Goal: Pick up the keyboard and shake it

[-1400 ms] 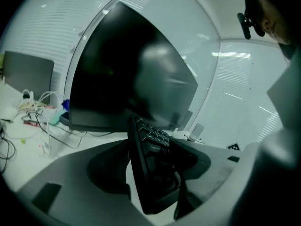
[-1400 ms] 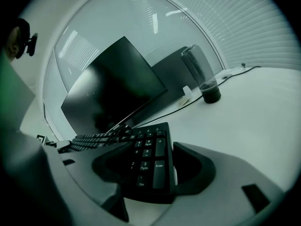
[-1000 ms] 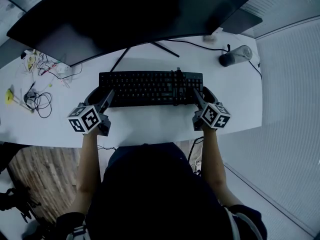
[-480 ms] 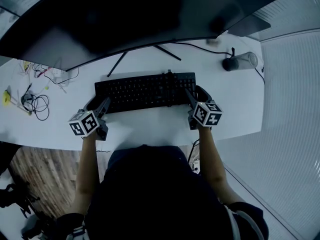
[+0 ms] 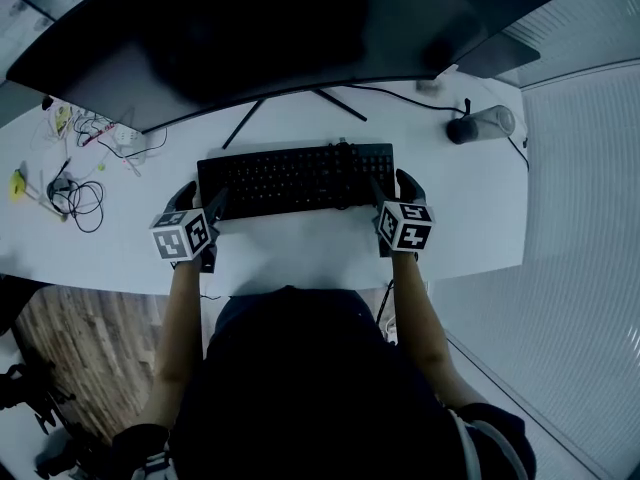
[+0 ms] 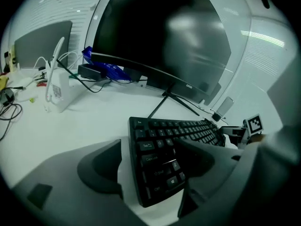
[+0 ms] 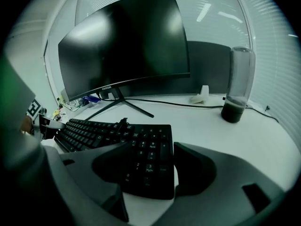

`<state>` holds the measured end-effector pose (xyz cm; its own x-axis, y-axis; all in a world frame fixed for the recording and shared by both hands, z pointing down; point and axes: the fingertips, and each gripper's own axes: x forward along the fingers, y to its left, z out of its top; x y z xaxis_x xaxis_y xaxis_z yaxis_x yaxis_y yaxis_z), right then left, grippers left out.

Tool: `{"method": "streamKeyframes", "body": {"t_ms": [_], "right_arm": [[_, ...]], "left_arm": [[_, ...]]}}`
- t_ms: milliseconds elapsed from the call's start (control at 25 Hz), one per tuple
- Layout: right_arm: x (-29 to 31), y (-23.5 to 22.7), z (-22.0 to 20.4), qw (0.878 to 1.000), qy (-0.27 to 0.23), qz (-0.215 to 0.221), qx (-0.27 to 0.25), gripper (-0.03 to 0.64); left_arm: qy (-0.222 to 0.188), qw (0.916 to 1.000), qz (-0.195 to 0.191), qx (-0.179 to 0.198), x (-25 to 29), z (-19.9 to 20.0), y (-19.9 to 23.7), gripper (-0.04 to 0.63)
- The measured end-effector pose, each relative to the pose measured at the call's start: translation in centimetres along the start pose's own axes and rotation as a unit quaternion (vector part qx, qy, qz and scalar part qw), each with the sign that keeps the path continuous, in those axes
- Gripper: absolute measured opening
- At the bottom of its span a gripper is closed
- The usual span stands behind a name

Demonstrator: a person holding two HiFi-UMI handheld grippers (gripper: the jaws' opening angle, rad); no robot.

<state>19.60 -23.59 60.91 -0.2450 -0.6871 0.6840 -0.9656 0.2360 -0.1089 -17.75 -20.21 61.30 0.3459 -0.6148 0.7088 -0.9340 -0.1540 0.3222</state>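
Grippers bracketing the keyboard's two ends

The left gripper, whose jaws have just been opening, and the right gripper are sitting unclenched astride the keyboard, which is lying on the desk. Both should be clamping evenly before lifting.

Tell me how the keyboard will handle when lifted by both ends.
The keyboard looks like one long rigid slab, so probably stiff, not floppy. Thin and plastic-looking, likely light. Its smooth edges might slip.
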Motion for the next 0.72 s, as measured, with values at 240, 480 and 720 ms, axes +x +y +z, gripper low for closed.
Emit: {"method": "streamKeyframes", "body": {"t_ms": [240, 480, 720], "right_arm": [[-4.5, 4.3, 3.7, 0.996, -0.072, 0.002, -0.059, 0.256], [-11.3, 9.9, 9.6, 0.98, -0.187, 0.029, -0.067, 0.032], [-19.8, 13.8, 17.4, 0.948, -0.305, 0.034, -0.081, 0.028]], "left_arm": [[-0.1, 0.9909, 0.044, 0.078, -5.1, 4.0, -2.3, 0.298], [-0.236, 0.9603, 0.018, 0.148, -12.8, 10.3, -9.0, 0.029], [-0.314, 0.9301, 0.011, 0.189, -20.5, 15.6, -13.9, 0.023]]}}
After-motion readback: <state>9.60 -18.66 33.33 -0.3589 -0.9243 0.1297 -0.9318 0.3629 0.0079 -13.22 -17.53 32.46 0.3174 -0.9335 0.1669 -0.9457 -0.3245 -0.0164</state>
